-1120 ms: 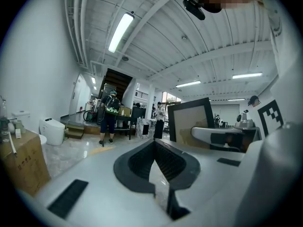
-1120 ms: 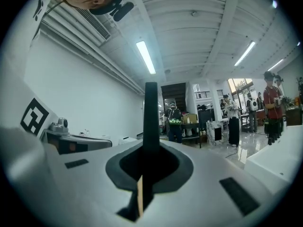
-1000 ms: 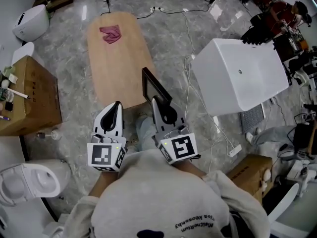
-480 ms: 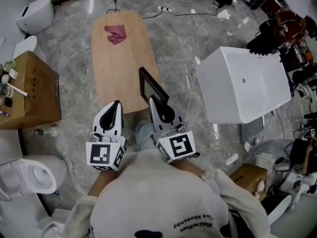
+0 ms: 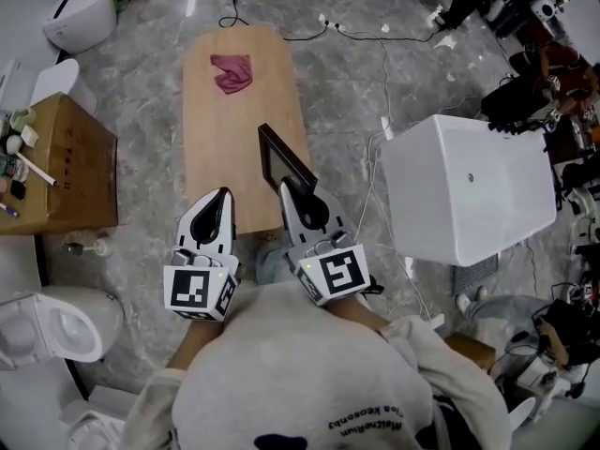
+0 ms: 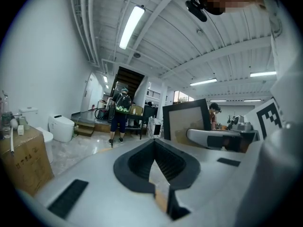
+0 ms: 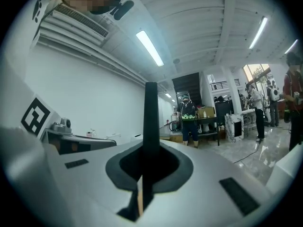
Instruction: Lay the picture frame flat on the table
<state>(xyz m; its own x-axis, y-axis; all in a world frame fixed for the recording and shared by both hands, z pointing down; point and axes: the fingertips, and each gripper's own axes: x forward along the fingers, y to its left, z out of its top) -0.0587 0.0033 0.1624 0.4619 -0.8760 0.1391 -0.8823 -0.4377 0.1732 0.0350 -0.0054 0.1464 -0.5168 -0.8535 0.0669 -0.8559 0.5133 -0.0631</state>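
Note:
The picture frame [image 5: 281, 160], dark-rimmed with a pale back [image 6: 187, 122], stands upright on edge over the near end of the long wooden table [image 5: 225, 129]. My right gripper [image 5: 289, 189] is shut on its near edge; in the right gripper view that edge is a dark vertical bar [image 7: 150, 122] rising from between the jaws. My left gripper [image 5: 222, 197] hovers to the left of the frame, shut with nothing in it [image 6: 155, 144]. A pink cloth [image 5: 232, 71] lies at the table's far end.
A large white tub [image 5: 469, 195] stands on the floor to the right, with cables [image 5: 375, 148] between it and the table. A cardboard box [image 5: 56, 167] and a toilet [image 5: 52, 322] are at the left. A person with a backpack [image 6: 118, 112] stands far off.
Both grippers and the held frame have moved forward, so their tips now lie over the table's near end. The frame stays upright and the grip is unchanged.

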